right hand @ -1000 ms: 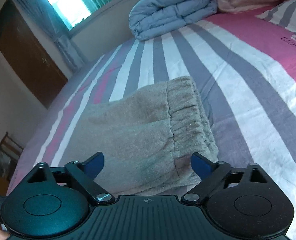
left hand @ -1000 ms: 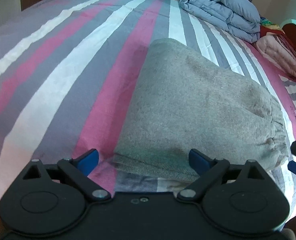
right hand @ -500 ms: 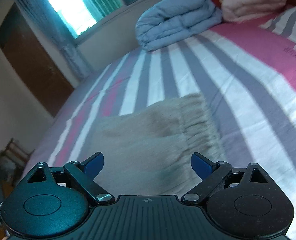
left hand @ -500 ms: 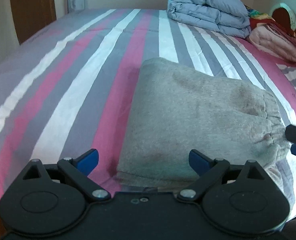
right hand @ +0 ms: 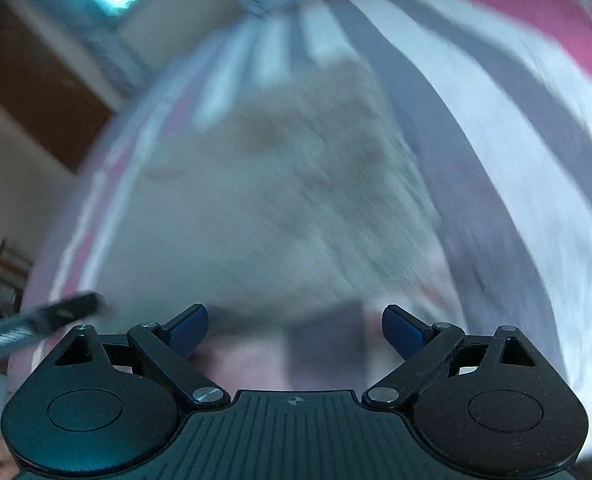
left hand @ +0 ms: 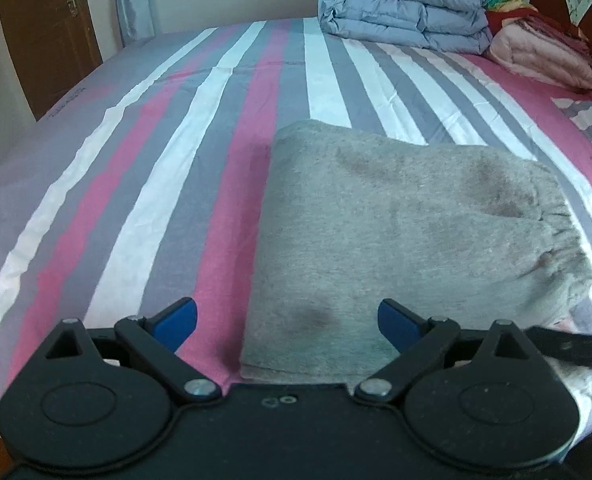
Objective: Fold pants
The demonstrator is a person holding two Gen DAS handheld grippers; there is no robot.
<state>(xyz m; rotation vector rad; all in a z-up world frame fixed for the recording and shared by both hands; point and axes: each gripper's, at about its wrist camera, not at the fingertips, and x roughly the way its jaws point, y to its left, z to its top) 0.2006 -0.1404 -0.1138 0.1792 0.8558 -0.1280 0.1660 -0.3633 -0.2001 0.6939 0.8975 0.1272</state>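
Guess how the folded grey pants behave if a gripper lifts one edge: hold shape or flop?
Probably flop: the pants are soft knit, layers loose at the near edge. The fold would likely open. Pushed, they'd probably bunch on the striped sheet rather than slide.

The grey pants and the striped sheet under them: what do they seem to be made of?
Grey pants: probably a soft knit such as fleece or jersey; matte, heathered, slightly fuzzy, with a gathered elastic waistband. Striped sheet: likely thin woven cotton; smooth, matte, with fine creases.

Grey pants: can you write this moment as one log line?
folded grey knit pants: flat on striped bedsheet | left tool: open, empty | right tool: open, empty
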